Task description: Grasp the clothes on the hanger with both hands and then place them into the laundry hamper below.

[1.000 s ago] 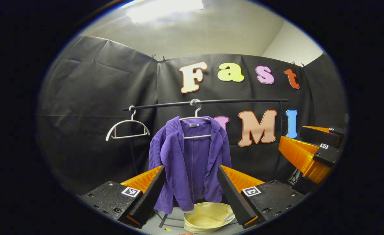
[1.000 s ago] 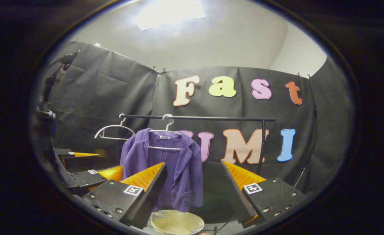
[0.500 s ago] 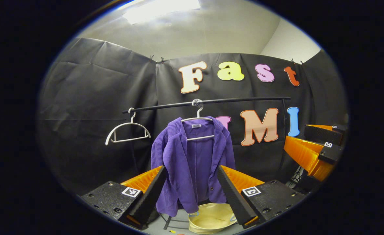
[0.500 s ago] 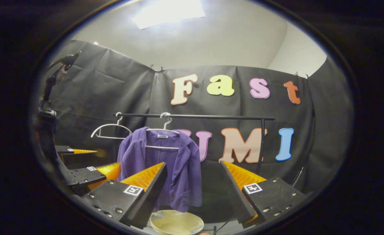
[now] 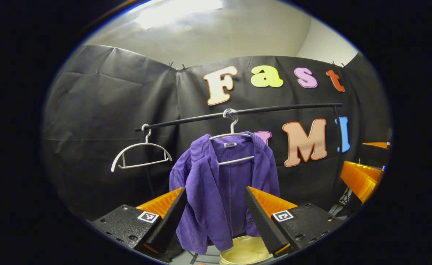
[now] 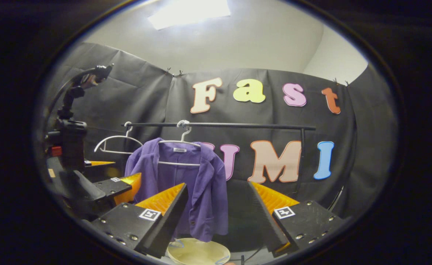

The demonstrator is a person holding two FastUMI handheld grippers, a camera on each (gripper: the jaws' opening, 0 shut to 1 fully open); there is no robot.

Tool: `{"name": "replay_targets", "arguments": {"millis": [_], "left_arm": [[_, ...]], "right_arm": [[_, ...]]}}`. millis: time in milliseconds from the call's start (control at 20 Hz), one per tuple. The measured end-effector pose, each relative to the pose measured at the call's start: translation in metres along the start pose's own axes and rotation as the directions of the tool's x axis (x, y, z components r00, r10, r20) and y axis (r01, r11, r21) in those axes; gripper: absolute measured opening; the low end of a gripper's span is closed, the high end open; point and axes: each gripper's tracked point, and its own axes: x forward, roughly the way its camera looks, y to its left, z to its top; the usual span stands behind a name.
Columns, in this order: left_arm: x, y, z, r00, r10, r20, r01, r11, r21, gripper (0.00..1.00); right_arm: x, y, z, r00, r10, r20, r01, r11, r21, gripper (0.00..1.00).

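In the left gripper view, the left hand-held gripper (image 5: 214, 213) is spread wide, the purple ribbed jacket (image 5: 221, 187) on its white wire hanger (image 5: 233, 141) beyond, untouched, above the cream round laundry hamper (image 5: 243, 250).

In the right gripper view, the right hand-held gripper (image 6: 217, 209) is spread, the jacket (image 6: 181, 187) ahead to its left.

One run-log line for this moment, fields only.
stage: approach | left gripper: open | right gripper: open | purple ribbed jacket: on white hanger, ungrasped | cream laundry hamper: below, empty
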Motion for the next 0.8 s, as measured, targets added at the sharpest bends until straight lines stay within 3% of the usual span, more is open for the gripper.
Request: {"name": "replay_targets", "arguments": {"millis": [300, 650, 800], "left_arm": [[0.067, 0.015, -0.019, 0.991, 0.133, -0.016, -0.133, 0.991, 0.012, 0.96], [0.125, 0.042, -0.048, 0.949, 0.313, -0.028, -0.308, 0.945, 0.112, 0.96], [0.138, 0.048, -0.05, 0.941, 0.338, -0.021, -0.331, 0.93, 0.16, 0.73]], "right_arm": [[0.084, -0.003, -0.014, 0.997, 0.078, 0.011, -0.078, 0.997, -0.001, 0.96], [0.18, 0.006, -0.024, 0.978, 0.207, 0.015, -0.208, 0.978, 0.009, 0.96], [0.21, 0.021, -0.037, 0.966, 0.257, 0.007, -0.257, 0.966, 0.03, 0.96]]}}
